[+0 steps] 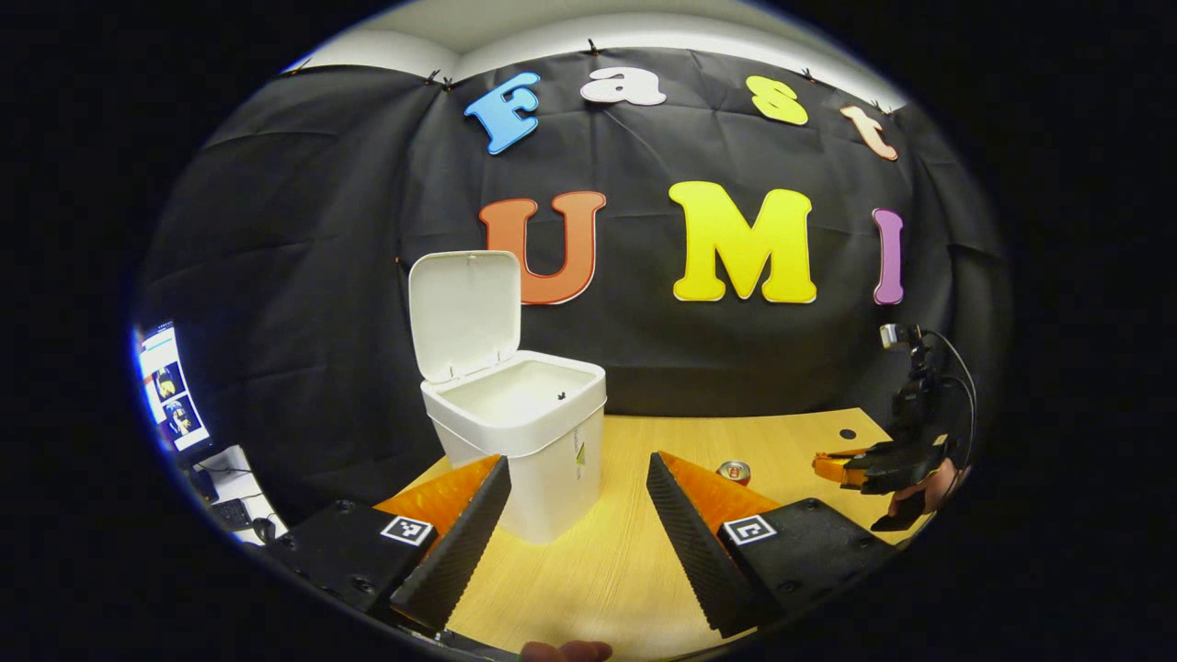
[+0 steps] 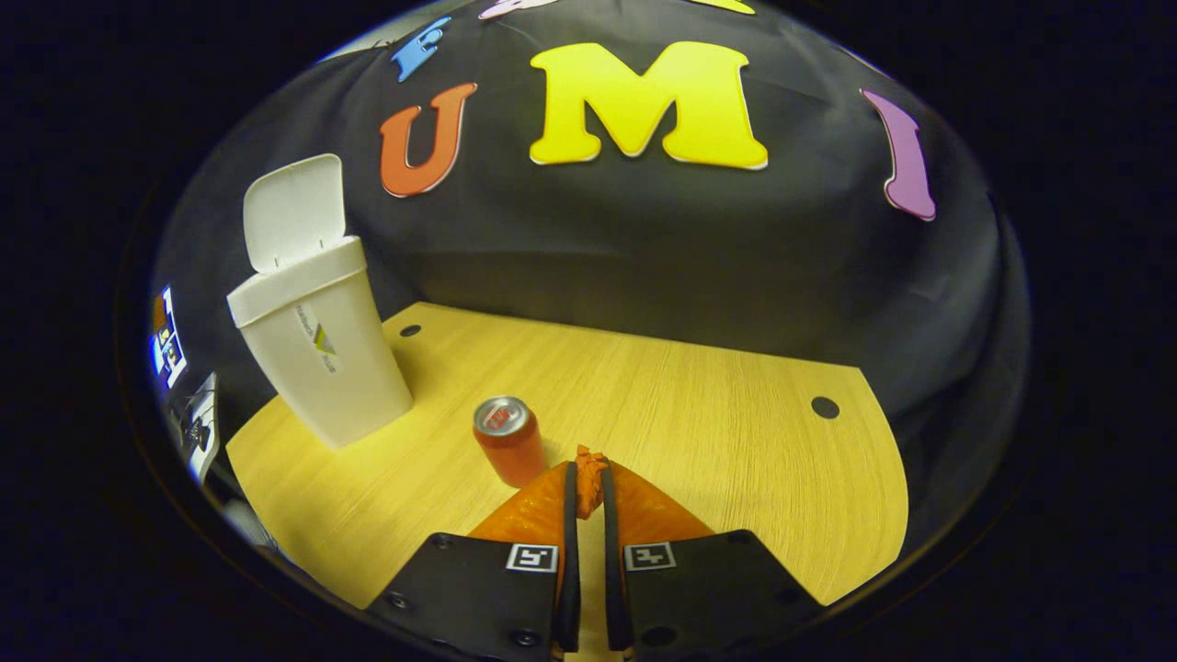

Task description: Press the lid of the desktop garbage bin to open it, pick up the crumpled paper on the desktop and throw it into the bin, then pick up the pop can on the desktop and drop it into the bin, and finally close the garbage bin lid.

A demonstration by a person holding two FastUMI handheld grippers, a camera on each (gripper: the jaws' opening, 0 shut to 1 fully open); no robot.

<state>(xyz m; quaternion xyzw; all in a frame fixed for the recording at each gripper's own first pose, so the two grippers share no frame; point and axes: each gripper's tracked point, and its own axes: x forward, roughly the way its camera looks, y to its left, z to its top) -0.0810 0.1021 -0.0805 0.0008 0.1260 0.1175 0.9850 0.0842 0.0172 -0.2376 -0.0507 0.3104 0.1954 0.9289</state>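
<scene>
**One paper held, one bin to reach**

Two fingers of the right gripper are pinched almost together on a small crumpled paper, which peeks out at their tips above the desktop; the grasp looks firm on both sides; the pop can stands upright just beside the fingertips, to their left, untouched. The garbage bin stands farther off to the left of the can, near the desktop's far left edge, its lid standing up and open; so the coming carry, by my judgement, runs leftward and up over the can to the bin's mouth, and the can could be knocked if the gripper travels low. The left gripper is spread wide with nothing between its fingers; the bin sits just ahead of it, partly behind its left finger, so this hand is nearer the bin, though the paper is in the other hand.
</scene>
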